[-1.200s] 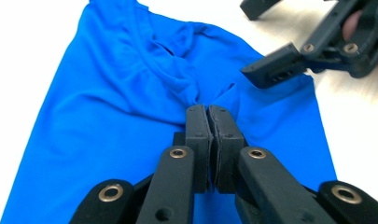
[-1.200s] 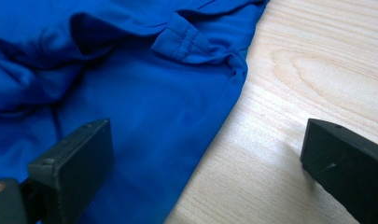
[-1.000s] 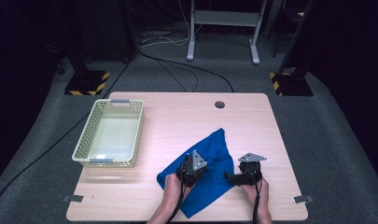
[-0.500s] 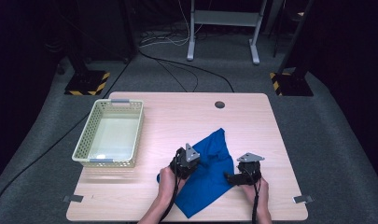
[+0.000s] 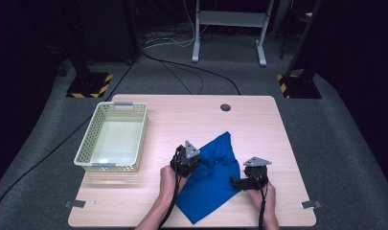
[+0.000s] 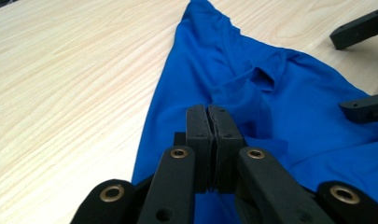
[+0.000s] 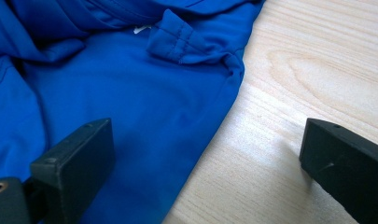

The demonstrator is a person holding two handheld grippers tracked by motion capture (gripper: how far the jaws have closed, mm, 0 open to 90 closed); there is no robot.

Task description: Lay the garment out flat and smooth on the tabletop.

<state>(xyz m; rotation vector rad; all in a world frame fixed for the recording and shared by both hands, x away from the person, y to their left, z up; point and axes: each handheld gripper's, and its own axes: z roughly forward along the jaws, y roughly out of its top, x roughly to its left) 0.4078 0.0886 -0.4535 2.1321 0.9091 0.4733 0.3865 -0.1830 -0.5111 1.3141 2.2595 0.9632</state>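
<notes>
A crumpled blue cloth [image 5: 211,178] lies on the front right part of the wooden table [image 5: 182,115]. My left gripper [image 5: 198,166] is at the cloth's left side, and its jaws are pressed together on a raised fold of the cloth [image 6: 252,93]. In the left gripper view the left gripper [image 6: 207,108] pinches that fold at its tips. My right gripper [image 5: 233,181] rests at the cloth's right edge and is open. In the right gripper view the right gripper [image 7: 205,135] straddles that edge, with one jaw over the cloth [image 7: 130,93] and the other over bare wood.
A pale mesh basket [image 5: 88,140] stands empty on the table's left side. A round cable hole [image 5: 225,107] sits near the far edge. Bare wood lies between basket and cloth. Floor cables and stand legs are beyond the table.
My left gripper has moved left and slightly away from me, dragging the cloth's left part with it. The right gripper has stayed put.
</notes>
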